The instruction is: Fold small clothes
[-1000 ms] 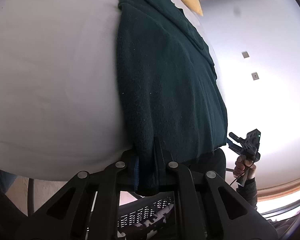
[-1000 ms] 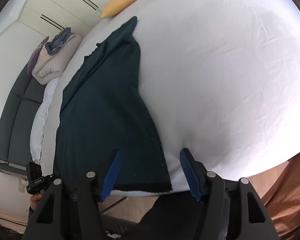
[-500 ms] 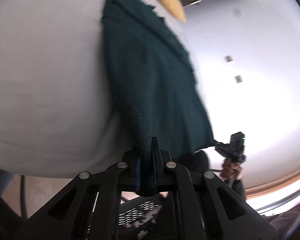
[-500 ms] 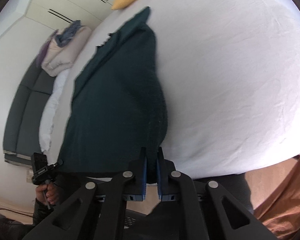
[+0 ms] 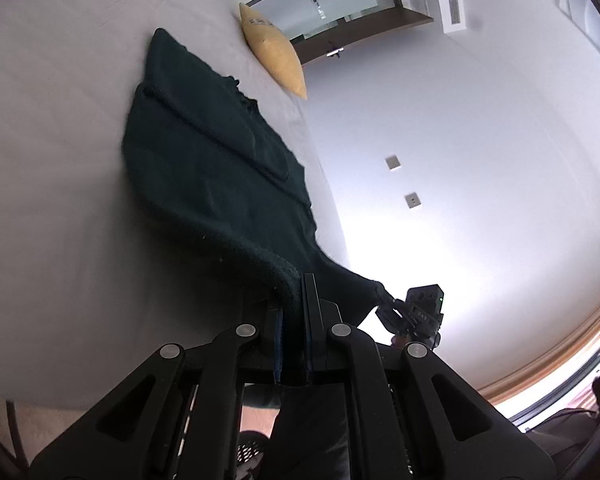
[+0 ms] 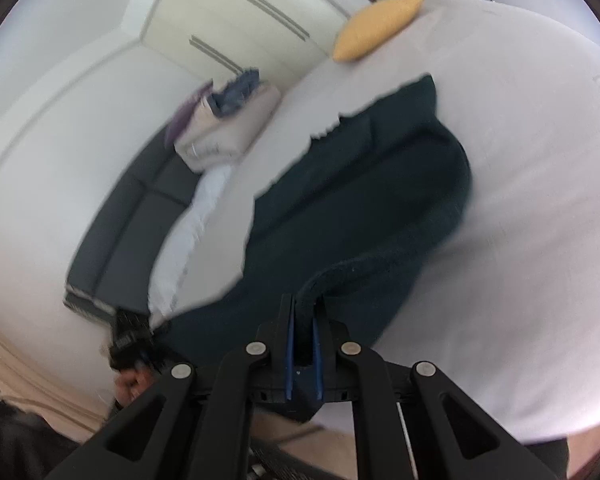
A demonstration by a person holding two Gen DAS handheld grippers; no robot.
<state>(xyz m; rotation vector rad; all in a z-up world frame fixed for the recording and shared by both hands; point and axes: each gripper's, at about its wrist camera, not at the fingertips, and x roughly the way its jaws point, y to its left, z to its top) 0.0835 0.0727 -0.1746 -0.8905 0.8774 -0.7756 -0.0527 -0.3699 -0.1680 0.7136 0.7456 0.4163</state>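
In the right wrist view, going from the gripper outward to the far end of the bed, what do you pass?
right gripper → dark green garment → white bed sheet → yellow pillow

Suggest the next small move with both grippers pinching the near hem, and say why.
Probably carry both grippers forward toward the yellow pillow, laying the lifted hem over the far half. The left gripper and right gripper are each shut on a near corner of the dark green garment, whose near edge is raised and curling while its far end lies flat on the white bed.
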